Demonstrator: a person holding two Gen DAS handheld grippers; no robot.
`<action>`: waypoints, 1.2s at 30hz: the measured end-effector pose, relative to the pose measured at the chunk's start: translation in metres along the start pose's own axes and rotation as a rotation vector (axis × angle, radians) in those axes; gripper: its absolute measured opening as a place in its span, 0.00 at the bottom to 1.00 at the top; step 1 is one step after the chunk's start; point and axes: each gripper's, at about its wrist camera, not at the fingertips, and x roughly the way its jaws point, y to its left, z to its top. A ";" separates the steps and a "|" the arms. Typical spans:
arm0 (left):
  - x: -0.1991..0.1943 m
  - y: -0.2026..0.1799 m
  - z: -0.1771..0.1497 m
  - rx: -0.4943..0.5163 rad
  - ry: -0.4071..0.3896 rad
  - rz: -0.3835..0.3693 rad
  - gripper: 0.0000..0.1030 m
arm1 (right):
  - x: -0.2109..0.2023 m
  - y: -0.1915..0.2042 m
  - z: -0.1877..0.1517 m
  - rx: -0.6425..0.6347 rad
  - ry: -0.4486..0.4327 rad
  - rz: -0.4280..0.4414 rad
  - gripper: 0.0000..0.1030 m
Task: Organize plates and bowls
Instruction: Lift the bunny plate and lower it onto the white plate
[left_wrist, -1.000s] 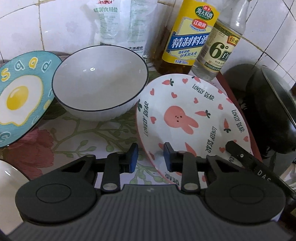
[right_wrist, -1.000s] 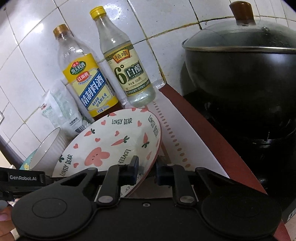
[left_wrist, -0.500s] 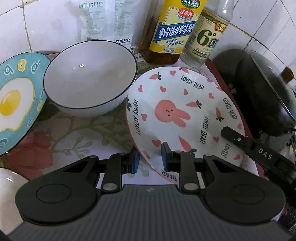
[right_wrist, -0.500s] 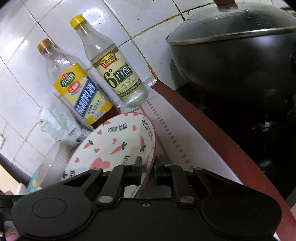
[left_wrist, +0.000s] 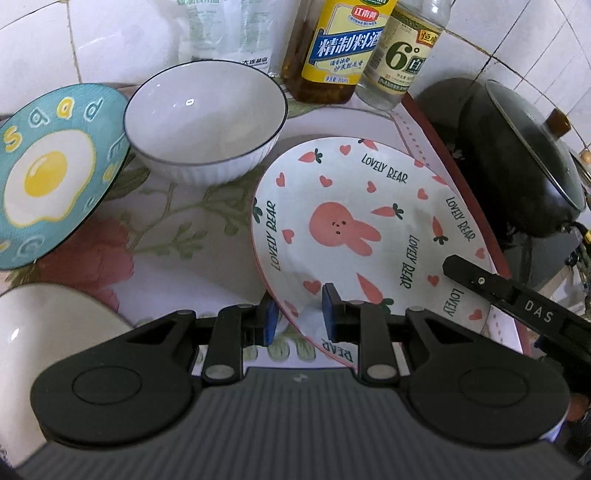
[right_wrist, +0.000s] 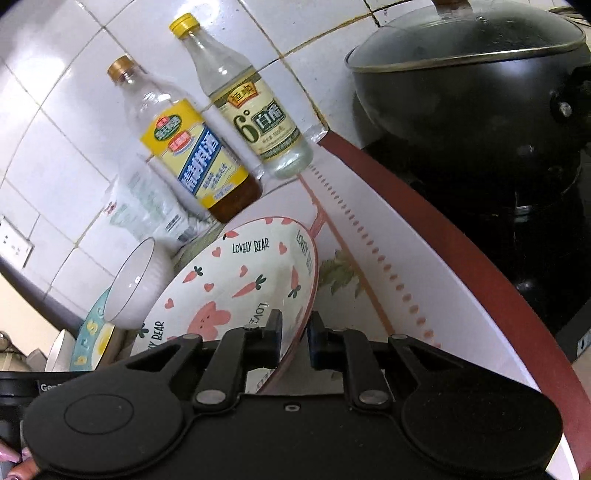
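White ceramic printed with a pink rabbit, carrots and hearts, the rabbit plate (left_wrist: 354, 229) is pinched at its rim by both hand-held grippers and sits tilted above the flowered cloth (left_wrist: 177, 236). The left gripper (left_wrist: 297, 317) clamps the plate's near edge, one blue pad under the rim and one on the face. The right gripper (right_wrist: 293, 341) grips the rim on the side nearest the black pot (right_wrist: 480, 92), its pads pressed on either face of the edge.

Beside the rabbit plate, away from the pot, stands a white bowl (left_wrist: 205, 122) with a dark rim line. Past that bowl a teal plate (left_wrist: 51, 173) with a fried-egg picture leans tilted. Behind the rabbit plate, against the tiled wall (right_wrist: 74, 129), stand a yellow-labelled bottle (right_wrist: 184, 144) and a clear vinegar bottle (right_wrist: 255, 110). Another white dish (left_wrist: 40, 332) shows at the near left edge of the left wrist view.
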 end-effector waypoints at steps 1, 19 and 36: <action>-0.002 0.001 -0.002 -0.003 0.004 0.000 0.22 | -0.003 0.000 -0.002 0.002 0.003 0.003 0.18; -0.089 0.006 -0.035 0.050 -0.039 0.033 0.22 | -0.065 0.032 -0.022 -0.003 0.037 0.052 0.20; -0.182 0.068 -0.086 -0.065 -0.105 0.111 0.22 | -0.103 0.124 -0.061 -0.109 0.101 0.145 0.21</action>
